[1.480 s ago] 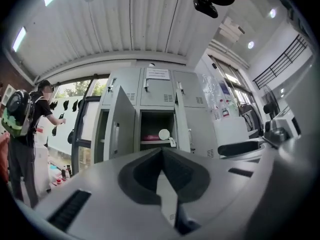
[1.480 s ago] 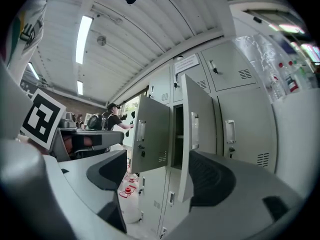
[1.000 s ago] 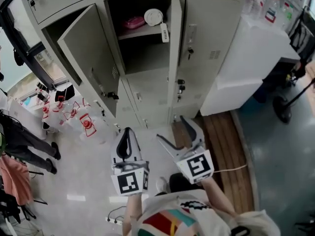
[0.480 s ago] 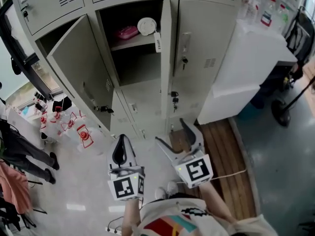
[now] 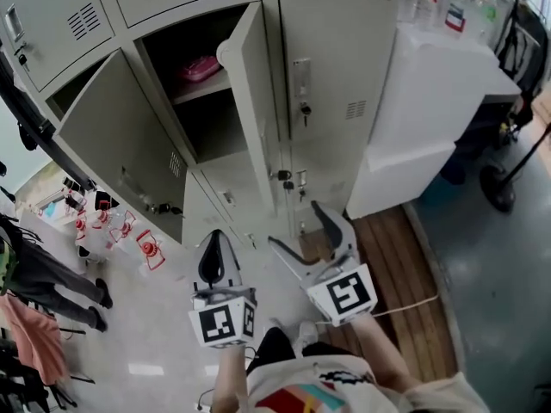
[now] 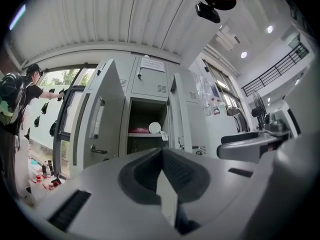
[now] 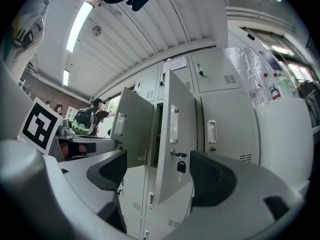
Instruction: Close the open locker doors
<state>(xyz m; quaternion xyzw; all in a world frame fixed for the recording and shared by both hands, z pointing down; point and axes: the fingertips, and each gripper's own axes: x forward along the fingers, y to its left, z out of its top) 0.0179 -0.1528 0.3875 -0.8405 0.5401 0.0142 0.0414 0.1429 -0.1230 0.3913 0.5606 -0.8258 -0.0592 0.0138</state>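
The person is standing before the lockers [image 5: 344, 58], holding both tools low and aimed at them. Both are well apart from any door, so nothing is being touched. The left tongs [image 5: 216, 235] are sitting pressed together with nothing between them. The right tongs [image 5: 295, 224] are gaping apart and empty, probably to offer a broad face for pushing.

2 doors are hanging open. The wide-open door [image 5: 120, 166] is standing far out to the left. The half-open door [image 5: 251, 93] is showing nearly edge-on beside a compartment with a pink item [image 5: 200, 67] on its shelf. A key [image 7: 180, 165] is dangling from that door's lock. In my judgement the closing is only beginning, and the half-open door is lying nearest the right tongs.
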